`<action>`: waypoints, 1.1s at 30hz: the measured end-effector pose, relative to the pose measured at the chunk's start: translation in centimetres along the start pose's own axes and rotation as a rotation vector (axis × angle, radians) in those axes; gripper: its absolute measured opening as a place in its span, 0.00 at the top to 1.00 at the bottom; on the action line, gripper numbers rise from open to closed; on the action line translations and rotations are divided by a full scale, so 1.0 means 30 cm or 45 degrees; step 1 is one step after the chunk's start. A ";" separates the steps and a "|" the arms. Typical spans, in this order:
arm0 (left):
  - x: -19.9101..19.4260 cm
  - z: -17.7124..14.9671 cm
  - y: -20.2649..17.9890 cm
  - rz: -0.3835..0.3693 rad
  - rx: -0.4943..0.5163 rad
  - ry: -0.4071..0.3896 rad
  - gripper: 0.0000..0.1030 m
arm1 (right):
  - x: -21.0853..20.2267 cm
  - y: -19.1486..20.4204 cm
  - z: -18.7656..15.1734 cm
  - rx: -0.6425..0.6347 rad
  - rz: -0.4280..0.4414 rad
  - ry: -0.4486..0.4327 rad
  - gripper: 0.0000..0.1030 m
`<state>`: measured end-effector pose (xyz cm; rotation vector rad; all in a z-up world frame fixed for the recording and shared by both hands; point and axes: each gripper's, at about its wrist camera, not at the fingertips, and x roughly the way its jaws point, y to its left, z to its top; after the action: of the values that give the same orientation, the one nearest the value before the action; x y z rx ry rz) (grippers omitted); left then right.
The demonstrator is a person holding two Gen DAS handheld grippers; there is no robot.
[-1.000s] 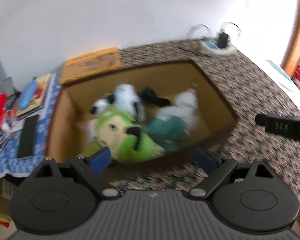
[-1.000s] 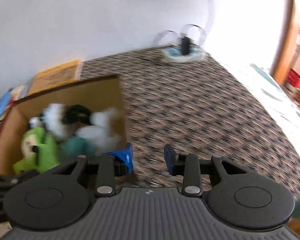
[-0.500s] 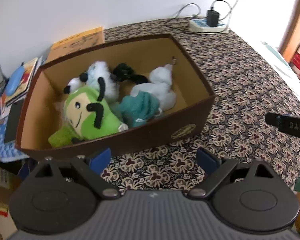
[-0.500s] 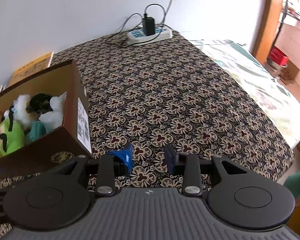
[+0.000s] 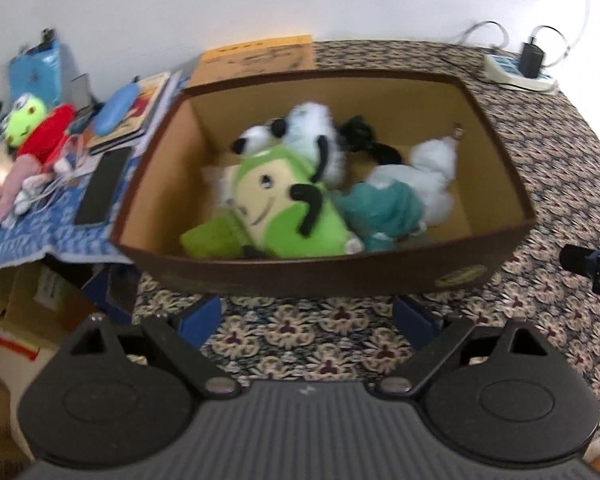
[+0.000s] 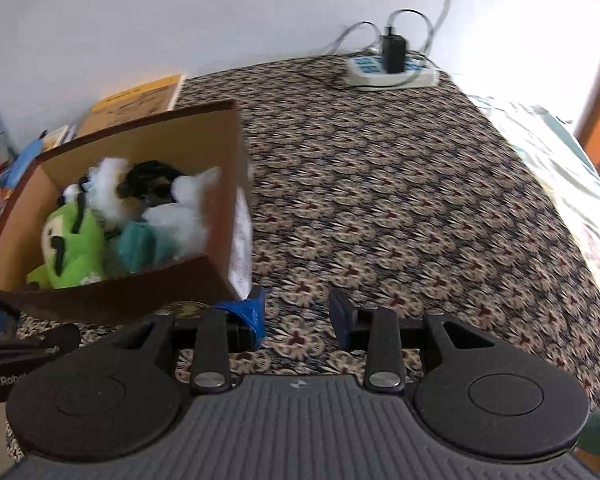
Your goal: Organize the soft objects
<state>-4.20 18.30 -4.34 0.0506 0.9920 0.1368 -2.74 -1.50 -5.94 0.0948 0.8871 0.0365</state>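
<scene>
On the flower-patterned cover (image 6: 400, 184) sits a brown cardboard box (image 5: 340, 276), open at the top, holding the soft toys: a green plush (image 5: 284, 212) at the front, a teal one (image 5: 384, 208) at its 3 o'clock, a white one (image 5: 428, 176) toward the box's right wall, and a white-and-black one (image 5: 304, 132) at the green plush's 12 o'clock. Left gripper (image 5: 308, 316) hangs just short of the box's front wall, jaws spread wide, nothing between them. Right gripper (image 6: 296, 316) is off the box's front right corner, jaws partly apart over bare cover, holding nothing. A power strip (image 6: 392, 72) lies at 12 o'clock by the wall.
</scene>
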 end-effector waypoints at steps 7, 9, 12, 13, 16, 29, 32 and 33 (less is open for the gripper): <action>-0.012 -0.003 0.048 0.034 -0.037 -0.013 0.09 | 0.002 0.079 0.030 -0.082 0.075 -0.010 0.82; -0.013 -0.001 0.060 0.040 -0.049 -0.021 0.09 | 0.004 0.097 0.037 -0.098 0.086 -0.010 0.82; -0.017 0.004 0.072 0.061 -0.064 -0.031 0.09 | 0.002 0.119 0.043 -0.116 0.099 -0.014 0.82; -0.018 0.008 0.077 0.062 -0.063 -0.038 0.09 | 0.000 0.126 0.044 -0.121 0.103 -0.019 0.82; -0.017 0.024 0.082 0.058 -0.049 -0.051 0.09 | -0.004 0.144 0.056 -0.132 0.110 -0.032 0.82; 0.002 0.097 0.119 0.049 -0.047 -0.070 0.09 | -0.016 0.215 0.103 -0.162 0.112 -0.100 0.82; 0.012 0.119 0.125 0.046 -0.038 -0.070 0.09 | -0.017 0.229 0.112 -0.165 0.113 -0.114 0.82; 0.017 0.124 0.128 0.039 -0.037 -0.069 0.09 | -0.016 0.234 0.115 -0.166 0.113 -0.118 0.82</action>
<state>-1.16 22.25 -2.32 0.0426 0.9352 0.1767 -0.31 5.21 -2.72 0.0142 0.7851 0.1715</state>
